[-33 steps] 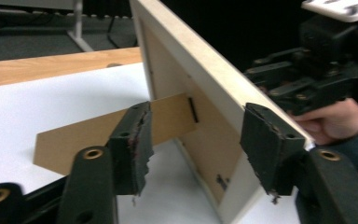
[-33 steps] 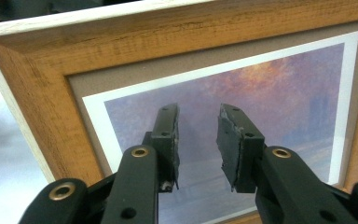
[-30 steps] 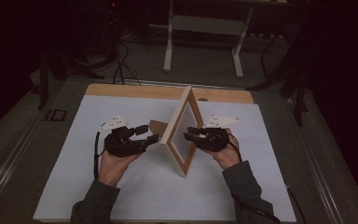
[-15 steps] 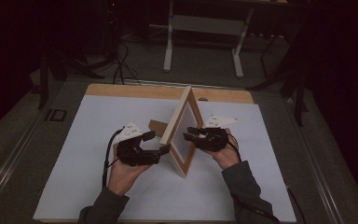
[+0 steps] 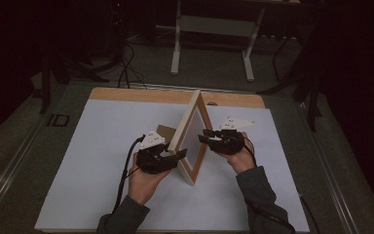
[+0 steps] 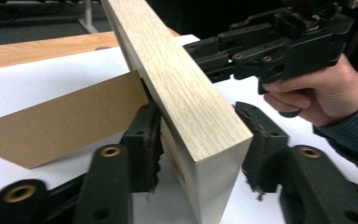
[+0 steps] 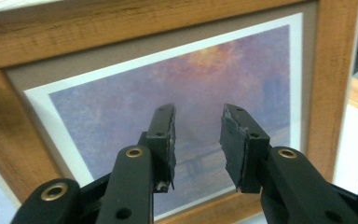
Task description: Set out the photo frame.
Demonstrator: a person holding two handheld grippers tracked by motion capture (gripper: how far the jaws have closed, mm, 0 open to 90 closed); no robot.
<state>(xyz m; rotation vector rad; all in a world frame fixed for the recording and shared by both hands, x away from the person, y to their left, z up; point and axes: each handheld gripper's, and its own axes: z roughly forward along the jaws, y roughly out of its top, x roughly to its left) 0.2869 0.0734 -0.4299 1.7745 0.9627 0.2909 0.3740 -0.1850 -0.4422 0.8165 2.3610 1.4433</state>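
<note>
Pale, oak-grained wood forms the picture frame point(image 5: 191, 141) that stands on edge near the middle of the white-covered bench point(image 5: 87, 161), with its front turned toward the right. At the left, the left gripper point(image 5: 175, 157) is held low beside the near end of the frame; in the left gripper view point(image 6: 200, 154) its jaws are set astride the frame's narrow edge point(image 6: 186, 102), one pad on either side. The jaws have just been closing with the wood between them, yet a gap can be made out at the right-hand pad, so a firm clamp is not yet judged to be made. This straddling hold is judged to be meant to steady the upright frame from below. Behind the frame, a brown cardboard easel flap point(image 6: 60, 121) is swung out from the back and rests on the bench, evidently as a prop. Further right, the printed picture of a purple and orange sky point(image 7: 177, 93) is faced by the right gripper point(image 7: 196, 144), whose jaws stand apart with nothing between them; in the high view this gripper point(image 5: 209, 137) is held against or just beside the frame's front, probably so that tipping is checked while the prop is set.
</note>
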